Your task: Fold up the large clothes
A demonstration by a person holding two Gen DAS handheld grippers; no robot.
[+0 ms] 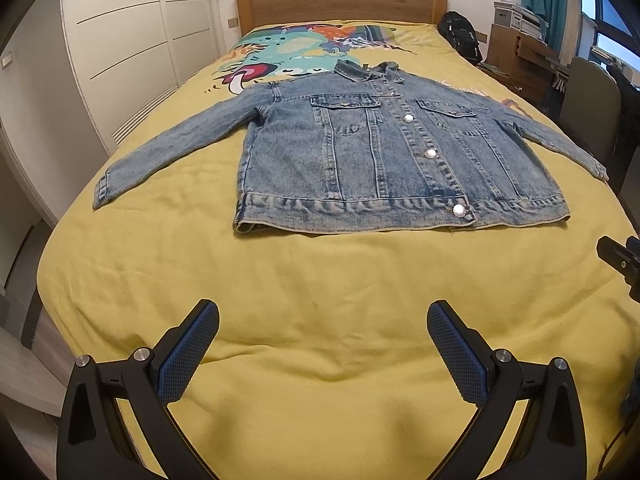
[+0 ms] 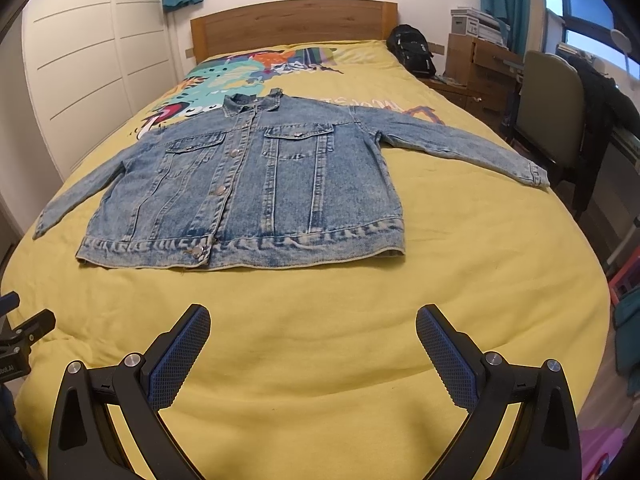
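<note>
Yellow bedding covered the bed (image 1: 280, 280), and on it a denim jacket (image 1: 384, 152) lay flat, front up and buttoned, sleeves spread to either side, collar toward the headboard (image 1: 340, 0). It looked heavy and stiff for cloth, likely to crease along seams rather than drape, and unlikely to slip; the cuffs, shoulder seams and thick hem band seemed the firmest places to pinch. Short of the jacket's hem, the left hand-held gripper (image 1: 323, 320) and right hand-held gripper (image 2: 313, 322) hovered with fingers apart, holding nothing.
</note>
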